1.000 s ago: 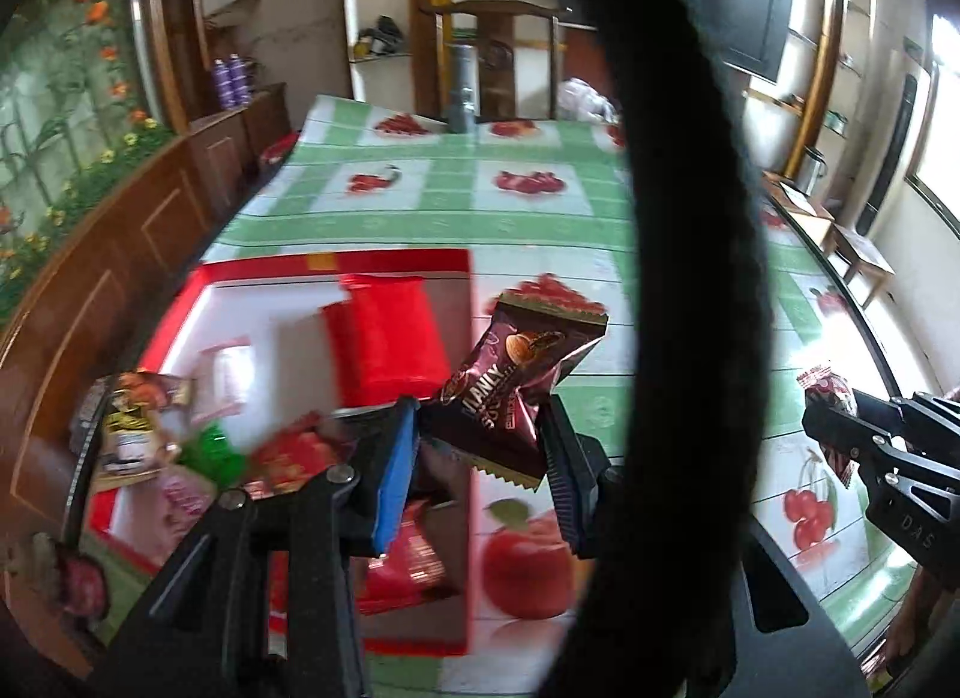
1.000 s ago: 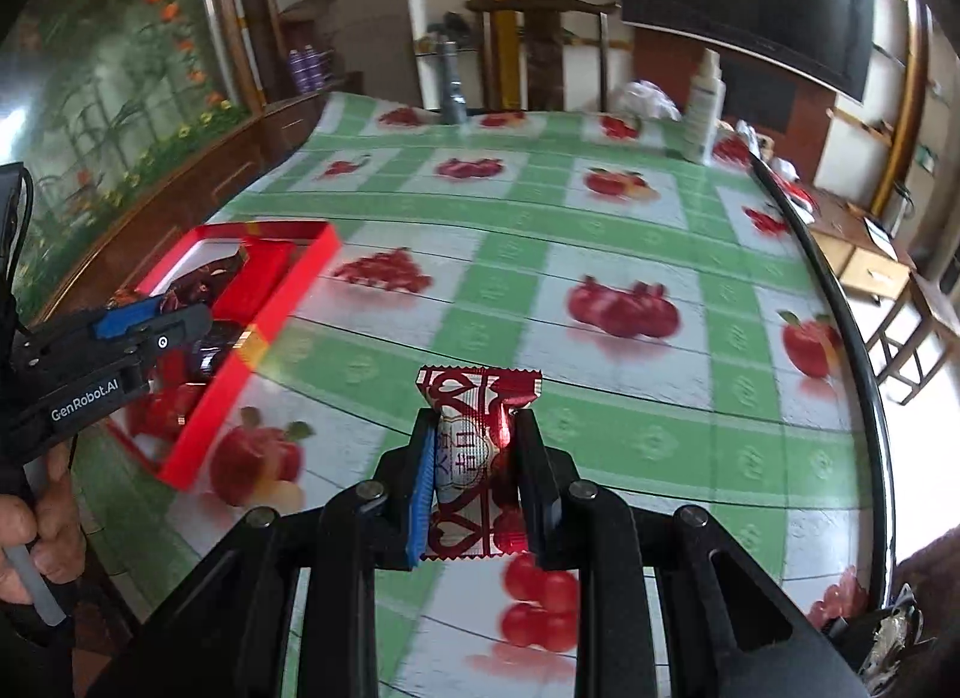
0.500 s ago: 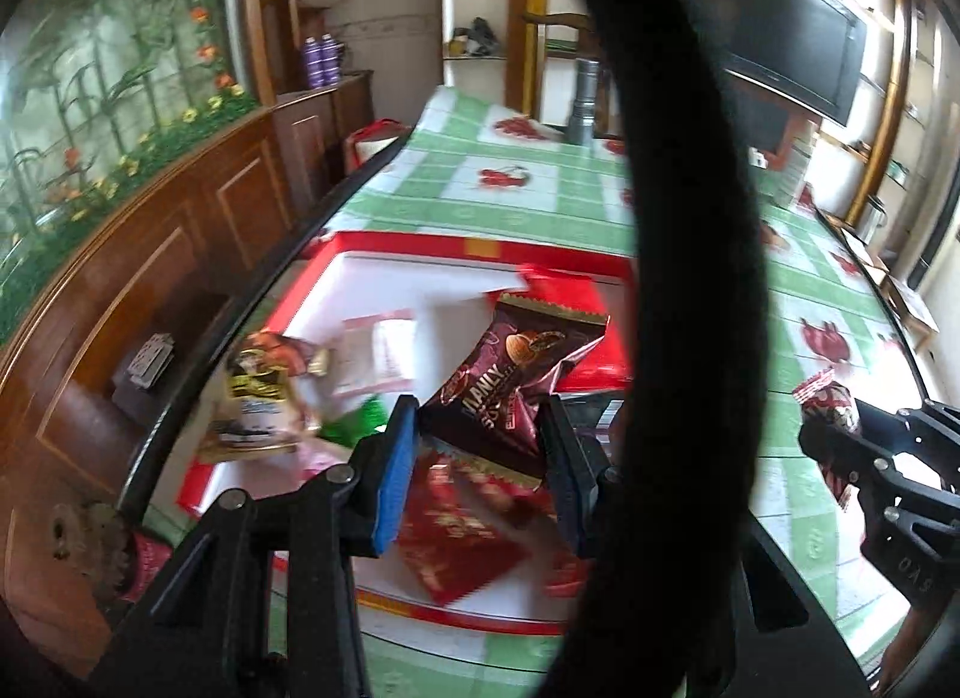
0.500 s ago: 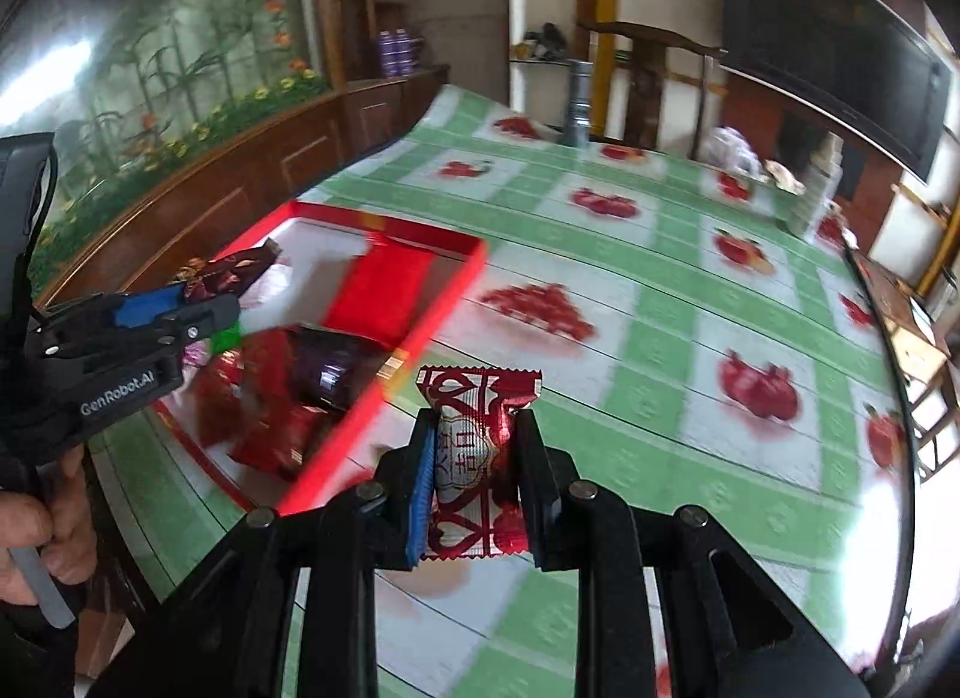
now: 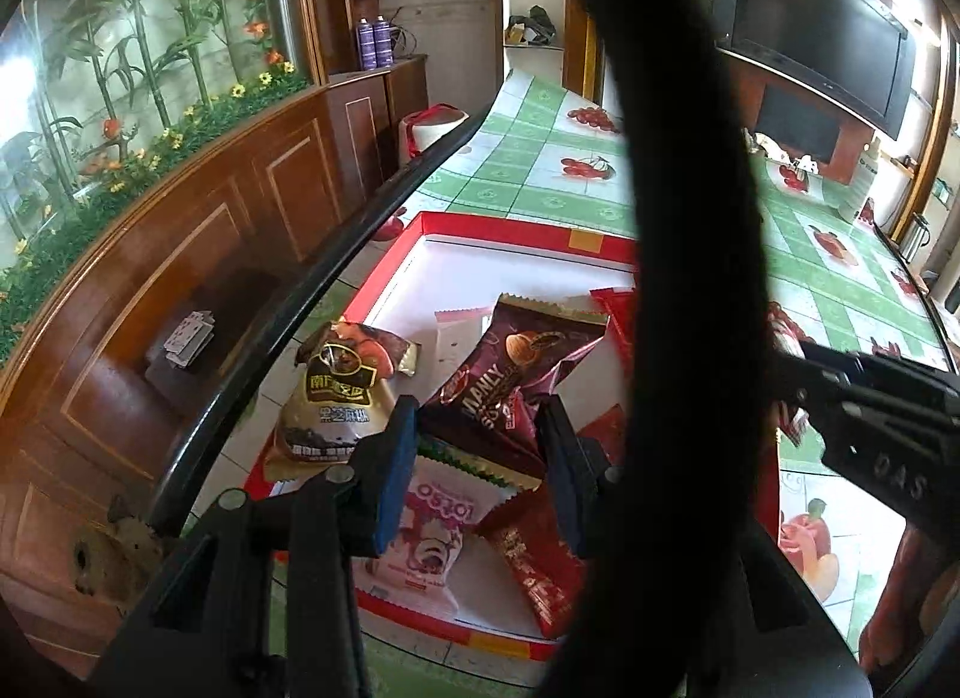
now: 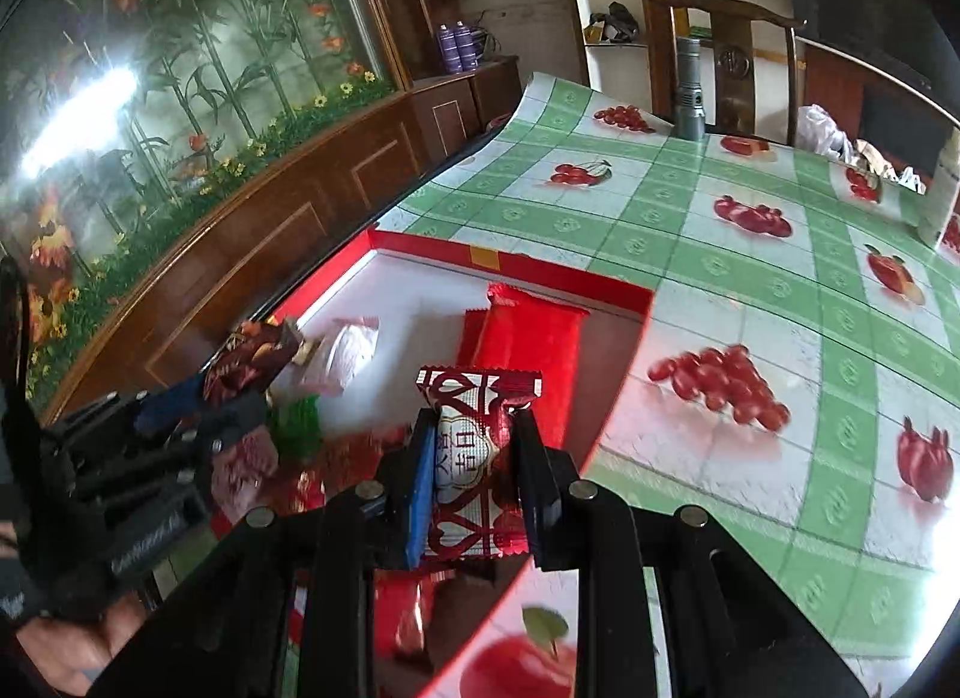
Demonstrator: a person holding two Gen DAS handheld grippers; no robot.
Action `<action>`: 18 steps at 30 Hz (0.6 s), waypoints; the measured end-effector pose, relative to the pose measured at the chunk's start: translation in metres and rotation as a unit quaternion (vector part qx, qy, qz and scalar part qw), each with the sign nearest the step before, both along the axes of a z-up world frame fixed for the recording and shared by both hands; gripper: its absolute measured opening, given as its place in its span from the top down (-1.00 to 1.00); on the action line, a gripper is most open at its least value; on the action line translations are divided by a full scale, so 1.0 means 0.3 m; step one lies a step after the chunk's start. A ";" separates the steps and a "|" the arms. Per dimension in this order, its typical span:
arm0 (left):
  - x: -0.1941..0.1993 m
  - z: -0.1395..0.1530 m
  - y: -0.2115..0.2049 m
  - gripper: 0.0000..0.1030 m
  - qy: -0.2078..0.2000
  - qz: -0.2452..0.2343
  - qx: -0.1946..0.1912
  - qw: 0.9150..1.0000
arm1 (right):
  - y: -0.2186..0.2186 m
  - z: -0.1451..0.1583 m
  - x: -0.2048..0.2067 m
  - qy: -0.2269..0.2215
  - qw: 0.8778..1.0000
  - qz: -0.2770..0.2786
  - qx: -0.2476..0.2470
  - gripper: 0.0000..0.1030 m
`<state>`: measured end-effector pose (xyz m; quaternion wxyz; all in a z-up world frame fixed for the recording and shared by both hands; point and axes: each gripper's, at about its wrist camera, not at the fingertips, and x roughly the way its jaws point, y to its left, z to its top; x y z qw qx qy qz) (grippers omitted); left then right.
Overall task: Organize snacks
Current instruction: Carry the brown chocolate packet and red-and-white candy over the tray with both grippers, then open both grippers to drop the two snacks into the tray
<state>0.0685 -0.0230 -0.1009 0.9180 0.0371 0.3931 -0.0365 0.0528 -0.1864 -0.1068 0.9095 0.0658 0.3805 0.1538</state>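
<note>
My left gripper (image 5: 480, 458) is shut on a maroon nut-bar packet (image 5: 510, 374) and holds it above the red tray (image 5: 498, 230), which has a white floor. My right gripper (image 6: 474, 476) is shut on a red-and-white candy packet (image 6: 474, 446), held over the tray's (image 6: 540, 269) right part. In the tray lie a brown sesame snack bag (image 5: 336, 398), a pink-white packet (image 5: 426, 536), a dark red packet (image 5: 534, 566) and a bright red packet (image 6: 531, 338). The left gripper with its maroon packet (image 6: 252, 359) shows at the left of the right wrist view.
The tray sits at the left edge of a table with a green checked fruit-print cloth (image 6: 750, 254). A grey metal flask (image 6: 690, 86) and a white bottle (image 6: 942, 188) stand at the far side. A wooden cabinet (image 5: 180, 278) runs along the left. A black cable (image 5: 690, 218) crosses the left wrist view.
Both grippers have moved left and over the tray, each still holding its packet. The right gripper's candy packet was over the bare cloth and is now above the tray.
</note>
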 end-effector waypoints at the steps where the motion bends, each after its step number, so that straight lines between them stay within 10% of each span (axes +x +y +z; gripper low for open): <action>1: 0.003 -0.003 0.002 0.18 0.000 0.001 0.001 1.000 | 0.004 -0.002 0.013 0.001 1.000 0.003 0.003 0.54; 18: 0.055 -0.059 0.029 0.18 0.022 0.013 0.009 1.000 | 0.035 -0.037 0.113 0.017 1.000 0.013 0.004 0.54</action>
